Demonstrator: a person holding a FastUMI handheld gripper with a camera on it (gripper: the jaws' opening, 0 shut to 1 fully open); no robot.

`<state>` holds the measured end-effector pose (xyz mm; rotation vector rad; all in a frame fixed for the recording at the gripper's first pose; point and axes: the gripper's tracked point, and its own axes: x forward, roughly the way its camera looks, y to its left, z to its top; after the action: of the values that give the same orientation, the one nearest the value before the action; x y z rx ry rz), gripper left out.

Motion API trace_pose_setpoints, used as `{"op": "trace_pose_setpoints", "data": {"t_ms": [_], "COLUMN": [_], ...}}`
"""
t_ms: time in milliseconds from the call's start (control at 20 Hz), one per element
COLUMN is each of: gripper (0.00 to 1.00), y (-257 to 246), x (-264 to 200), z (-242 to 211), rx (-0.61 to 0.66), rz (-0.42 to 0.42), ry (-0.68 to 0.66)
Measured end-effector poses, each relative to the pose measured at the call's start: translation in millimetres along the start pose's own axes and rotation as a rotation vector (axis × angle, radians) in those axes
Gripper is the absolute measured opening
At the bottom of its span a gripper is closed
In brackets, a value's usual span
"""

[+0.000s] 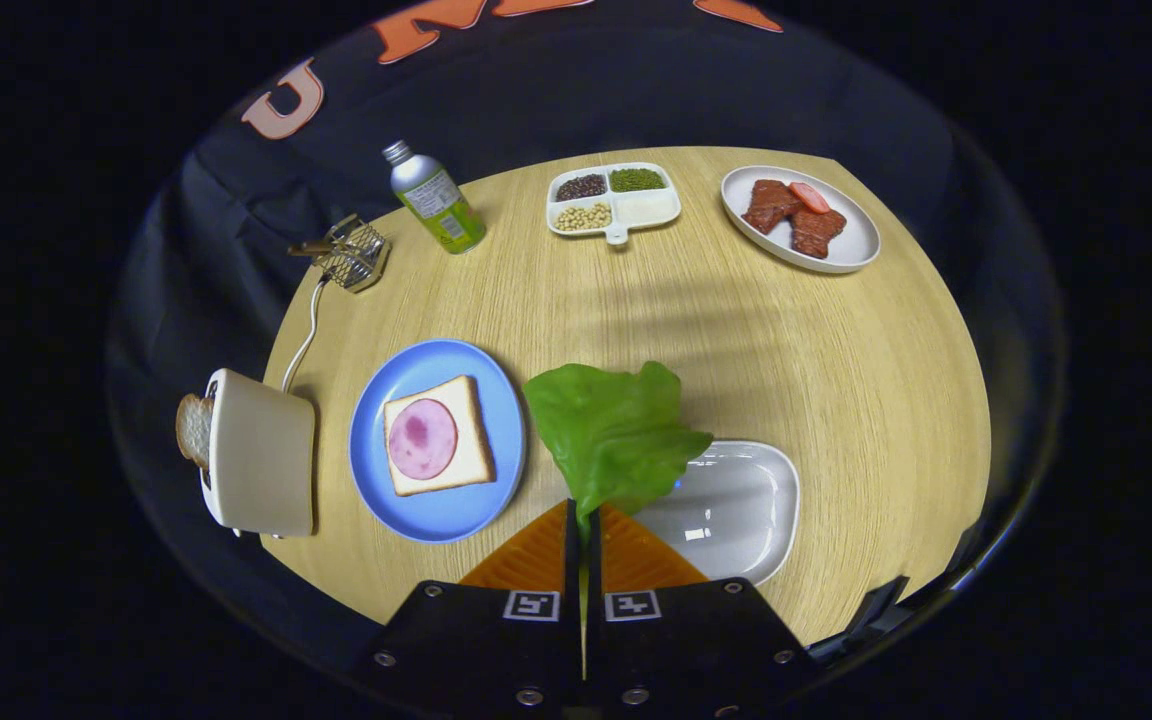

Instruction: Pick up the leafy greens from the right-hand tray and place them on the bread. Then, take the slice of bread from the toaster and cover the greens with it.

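A round wooden counter (636, 320) seen from a hand-held claw (583, 520), whose two fingers are pressed together on the stem edge of a leaf of green lettuce (616, 430). The lettuce fans out just ahead of the fingertips, lifted clear of the white tray (746, 500) that lies directly beyond and to the right of the claw; the tray now looks empty. To the left of the lettuce, close by, sits a blue plate (436, 500) carrying a slice of bread (461, 400) topped with a round of pink ham (423, 438), the spot where the greens belong. Further left stands a cream toaster (261, 450) with a second bread slice (193, 428) poking out, waiting to serve as the lid. Pinching the leaf by its edge seems meant to let it hang flat for laying down. At the far side are a green bottle (436, 200), a small wire rack (351, 252), a divided dish of beans (613, 198) and an oval plate of sliced meat (801, 218).
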<state>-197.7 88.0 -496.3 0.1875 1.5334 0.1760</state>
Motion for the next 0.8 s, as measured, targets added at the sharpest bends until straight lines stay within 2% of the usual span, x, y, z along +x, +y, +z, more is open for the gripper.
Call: {"op": "trace_pose_setpoints", "data": {"t_ms": [800], "gripper": [0.02], "y": [134.0], "x": [39.2], "z": [5.3], "rx": [-0.164], "rz": [0.157], "ry": [0.08]}}
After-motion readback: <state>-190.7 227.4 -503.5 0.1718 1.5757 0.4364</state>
